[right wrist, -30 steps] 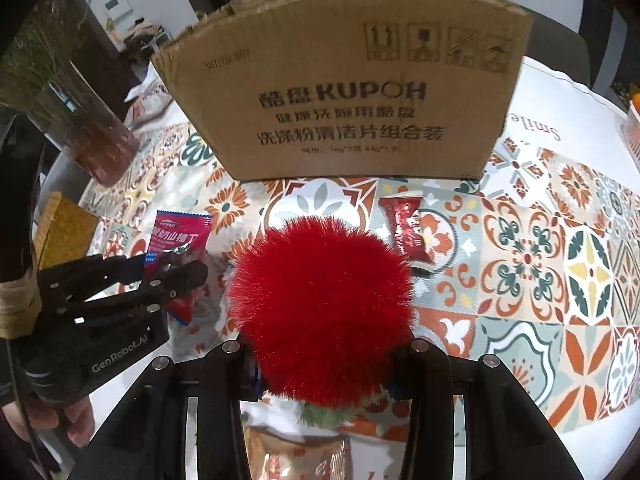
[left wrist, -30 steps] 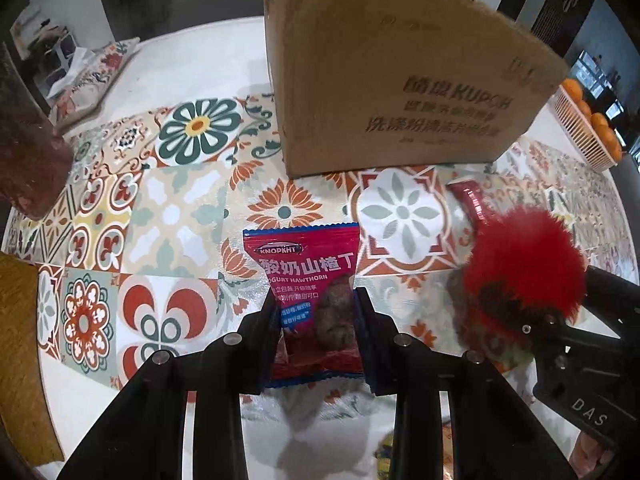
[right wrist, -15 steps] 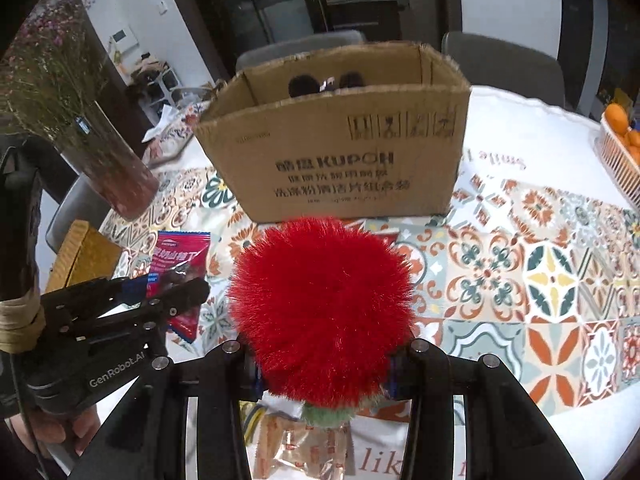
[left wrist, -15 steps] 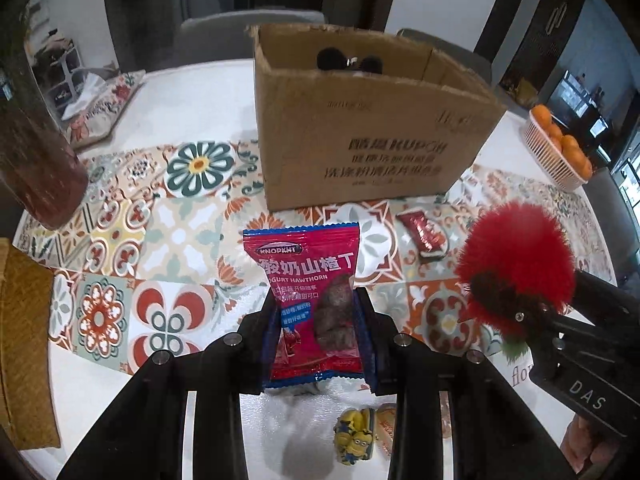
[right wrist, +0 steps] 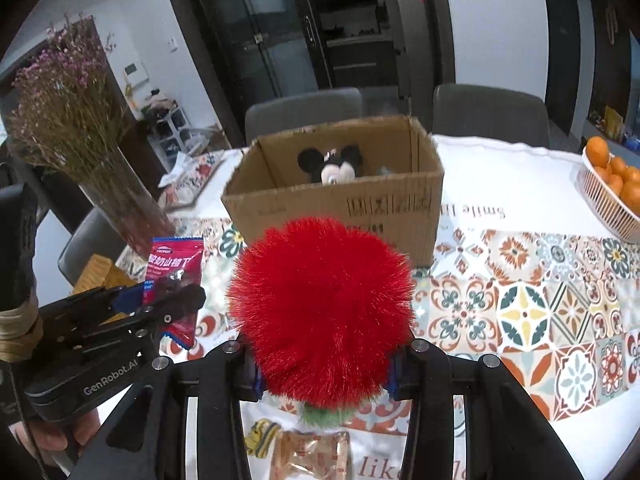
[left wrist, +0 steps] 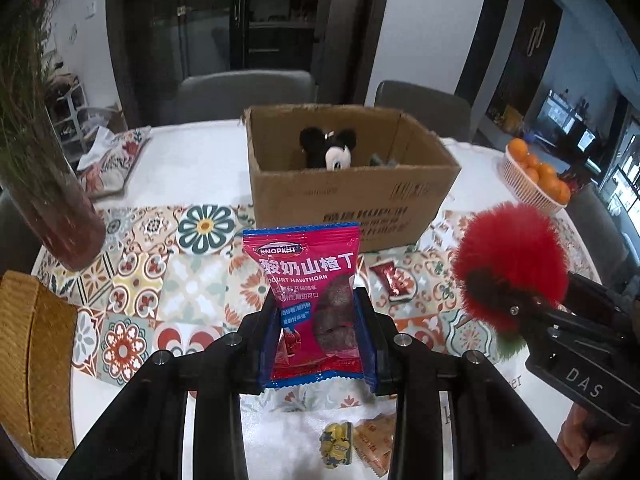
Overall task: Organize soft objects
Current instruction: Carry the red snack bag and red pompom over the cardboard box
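Far left, a vase of dried flowers (right wrist: 100, 160) stands on the tiled tablecloth (right wrist: 520, 312). The left gripper (left wrist: 318, 320) pinches a red snack packet (left wrist: 310, 276) upright above it. Centre, the open cardboard box (left wrist: 352, 196) holds a mouse plush (left wrist: 328, 152); grey chairs (right wrist: 304, 114) behind. The right gripper (right wrist: 324, 364) clamps a red pompom (right wrist: 320, 312). Oranges basket (right wrist: 608, 184) far right.

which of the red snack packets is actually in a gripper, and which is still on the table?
The large hawthorn packet is clamped upright in the left gripper. The small dark-red packet lies flat on the patterned tablecloth, in front of the cardboard box.
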`<state>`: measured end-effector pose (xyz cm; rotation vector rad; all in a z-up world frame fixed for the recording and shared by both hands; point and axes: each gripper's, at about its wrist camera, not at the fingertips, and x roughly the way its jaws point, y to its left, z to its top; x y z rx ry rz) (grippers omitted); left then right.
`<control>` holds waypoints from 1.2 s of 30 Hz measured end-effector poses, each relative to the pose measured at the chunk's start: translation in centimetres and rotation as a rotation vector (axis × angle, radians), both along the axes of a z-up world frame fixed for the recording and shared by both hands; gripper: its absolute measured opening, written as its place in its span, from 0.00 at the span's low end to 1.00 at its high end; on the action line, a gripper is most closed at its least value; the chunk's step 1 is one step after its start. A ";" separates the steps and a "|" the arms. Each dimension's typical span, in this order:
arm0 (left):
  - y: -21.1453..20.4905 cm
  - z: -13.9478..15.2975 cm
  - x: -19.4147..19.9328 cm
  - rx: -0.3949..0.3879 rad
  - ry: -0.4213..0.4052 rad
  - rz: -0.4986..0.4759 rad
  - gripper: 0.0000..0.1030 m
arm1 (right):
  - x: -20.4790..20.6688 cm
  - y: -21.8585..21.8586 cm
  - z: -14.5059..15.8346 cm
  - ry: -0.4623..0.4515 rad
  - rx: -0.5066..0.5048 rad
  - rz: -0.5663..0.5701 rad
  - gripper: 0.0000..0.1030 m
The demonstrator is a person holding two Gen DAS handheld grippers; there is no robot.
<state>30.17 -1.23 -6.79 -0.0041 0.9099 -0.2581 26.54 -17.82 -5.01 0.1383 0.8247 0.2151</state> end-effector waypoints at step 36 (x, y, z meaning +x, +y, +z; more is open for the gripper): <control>-1.6 6.7 8.7 0.027 -0.173 -0.001 0.33 | 9.3 -0.9 6.4 -0.137 0.021 -0.011 0.41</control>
